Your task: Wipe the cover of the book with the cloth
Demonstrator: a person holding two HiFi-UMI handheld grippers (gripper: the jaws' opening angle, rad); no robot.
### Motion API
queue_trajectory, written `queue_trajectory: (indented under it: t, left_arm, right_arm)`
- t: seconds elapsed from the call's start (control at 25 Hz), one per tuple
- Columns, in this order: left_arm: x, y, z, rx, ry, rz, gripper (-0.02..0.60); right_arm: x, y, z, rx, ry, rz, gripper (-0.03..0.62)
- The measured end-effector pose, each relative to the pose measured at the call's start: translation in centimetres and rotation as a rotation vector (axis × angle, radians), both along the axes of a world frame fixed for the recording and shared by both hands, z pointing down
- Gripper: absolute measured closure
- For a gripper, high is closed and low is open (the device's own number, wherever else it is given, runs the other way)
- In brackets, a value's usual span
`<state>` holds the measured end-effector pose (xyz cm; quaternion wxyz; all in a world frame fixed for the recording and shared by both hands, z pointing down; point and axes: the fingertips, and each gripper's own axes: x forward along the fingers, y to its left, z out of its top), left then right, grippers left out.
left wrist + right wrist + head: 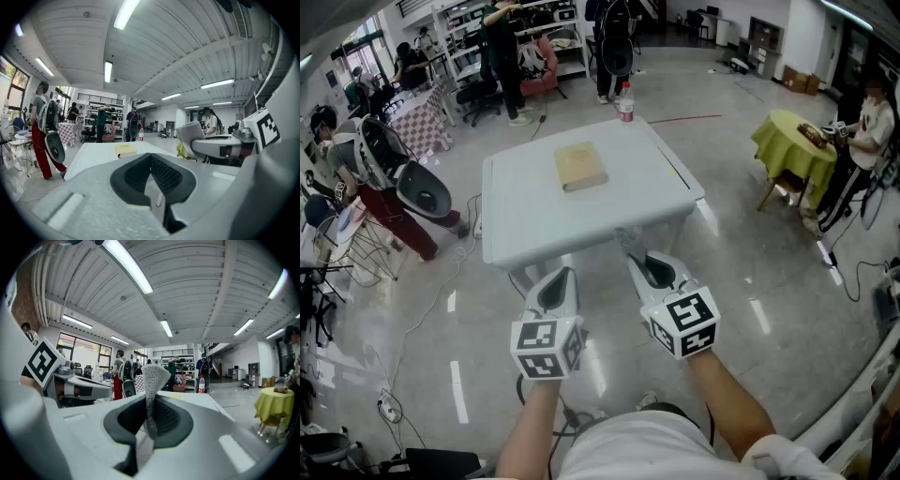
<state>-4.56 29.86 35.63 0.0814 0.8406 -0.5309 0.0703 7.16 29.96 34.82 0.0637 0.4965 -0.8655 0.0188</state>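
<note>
A tan book [580,167] lies closed on the far half of the white table [525,225]; it also shows small in the left gripper view, book [124,150]. Both grippers hover in front of the table's near edge, short of the book. My right gripper [642,258] is shut on a grey cloth [152,378], which stands up between its dark pads [174,420]. The cloth [190,133] sticks out of that gripper's tip in the left gripper view. My left gripper [565,274] is to the left of it, jaws together [151,161] with nothing between them.
A bottle [625,103] with a red cap stands at the table's far edge. A small table with a yellow cloth [792,141] and a person beside it are at the right. More people, chairs and shelves [487,37] fill the back and left.
</note>
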Motion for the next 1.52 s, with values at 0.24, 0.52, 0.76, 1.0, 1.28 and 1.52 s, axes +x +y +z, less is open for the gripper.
queue_trajectory:
  t: [0.24,0.52,0.76,1.0,1.28,1.52]
  left_arm:
    - [1.4,-0.7,0.2,0.005,-0.009,0.004,0.575]
    - [3.7,-1.8,0.8,0.011,-0.032,-0.011,0.574]
    - [5.6,-3.4,0.7,0.007,-0.047,-0.046,0.575]
    - [5.9,-5.8,1.0,0.008,-0.036,-0.063,0.575]
    - [4.6,-12.6,3.0,-0.006,-0.012,-0.068,0.575]
    - [3.0,-20.8,4.2,-0.038,0.0,-0.055,0.575]
  right_arm:
    - [1.0,-0.3,0.4,-0.016,-0.014,-0.013,0.566]
    - [3.1,-1.2,1.4,-0.03,-0.024,-0.038,0.566]
    - [5.2,-3.1,2.2,-0.05,-0.031,-0.073,0.566]
    - [5.4,-5.1,2.3,-0.05,-0.007,-0.095,0.566]
    - [4.5,-12.1,4.4,-0.063,0.013,-0.093,0.566]
    - [3.0,-20.0,5.5,-0.105,0.03,-0.082,0.566]
